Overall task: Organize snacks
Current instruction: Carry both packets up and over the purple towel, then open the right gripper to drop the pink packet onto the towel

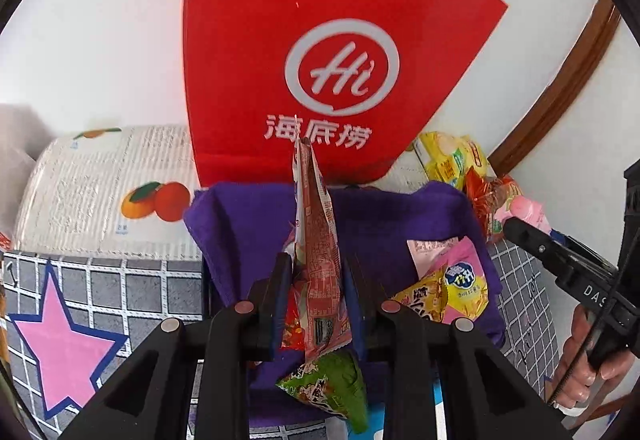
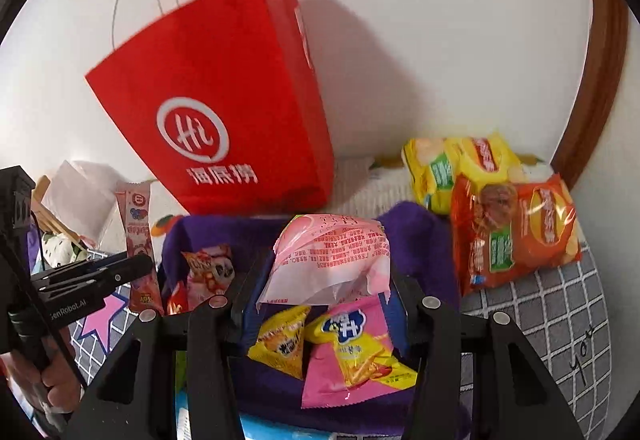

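Sorting snacks: our left claw (image 1: pixel 316 292) grips red packet (image 1: pixel 318 240), right claw (image 2: pixel 324 280) grips pink packet (image 2: pixel 332 256); purple bin (image 2: pixel 420 236) part-filled, chip bags (image 2: pixel 516 232) remaining outside.

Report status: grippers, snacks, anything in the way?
Left gripper shut on red packet; right gripper shut on pink packet. Both over purple bin, snacks already inside. Red bag stands behind, clear.
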Motion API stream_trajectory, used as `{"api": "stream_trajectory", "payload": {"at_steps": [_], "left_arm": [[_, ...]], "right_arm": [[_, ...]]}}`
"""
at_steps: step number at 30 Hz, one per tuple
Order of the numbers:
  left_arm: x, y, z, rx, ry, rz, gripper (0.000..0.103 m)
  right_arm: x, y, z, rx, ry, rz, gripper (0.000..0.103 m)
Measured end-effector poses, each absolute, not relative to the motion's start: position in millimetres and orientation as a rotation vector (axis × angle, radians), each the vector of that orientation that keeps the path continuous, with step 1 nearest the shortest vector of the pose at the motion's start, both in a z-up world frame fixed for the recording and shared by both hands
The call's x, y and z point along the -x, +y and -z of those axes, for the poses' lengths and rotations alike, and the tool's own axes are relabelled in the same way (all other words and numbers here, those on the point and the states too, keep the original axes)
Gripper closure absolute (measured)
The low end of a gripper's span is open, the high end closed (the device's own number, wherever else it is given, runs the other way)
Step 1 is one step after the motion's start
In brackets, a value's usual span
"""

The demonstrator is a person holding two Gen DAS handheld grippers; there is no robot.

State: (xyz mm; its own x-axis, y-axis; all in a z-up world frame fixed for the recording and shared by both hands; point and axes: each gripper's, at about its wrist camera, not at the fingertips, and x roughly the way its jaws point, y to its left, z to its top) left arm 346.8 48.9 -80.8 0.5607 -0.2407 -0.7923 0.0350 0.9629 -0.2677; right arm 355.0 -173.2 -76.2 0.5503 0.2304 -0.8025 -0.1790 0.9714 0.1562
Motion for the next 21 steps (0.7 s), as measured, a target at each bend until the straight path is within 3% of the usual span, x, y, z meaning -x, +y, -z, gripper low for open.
{"api": "stream_trajectory", "payload": {"at_steps": [21], "left_arm": [[-348.5,53.8,74.0,0.252,0.958,0.192,0.079]], "right_arm": [[-358.3,-160.8,114.4,-0.028,1.146,-0.246,0.051]]}}
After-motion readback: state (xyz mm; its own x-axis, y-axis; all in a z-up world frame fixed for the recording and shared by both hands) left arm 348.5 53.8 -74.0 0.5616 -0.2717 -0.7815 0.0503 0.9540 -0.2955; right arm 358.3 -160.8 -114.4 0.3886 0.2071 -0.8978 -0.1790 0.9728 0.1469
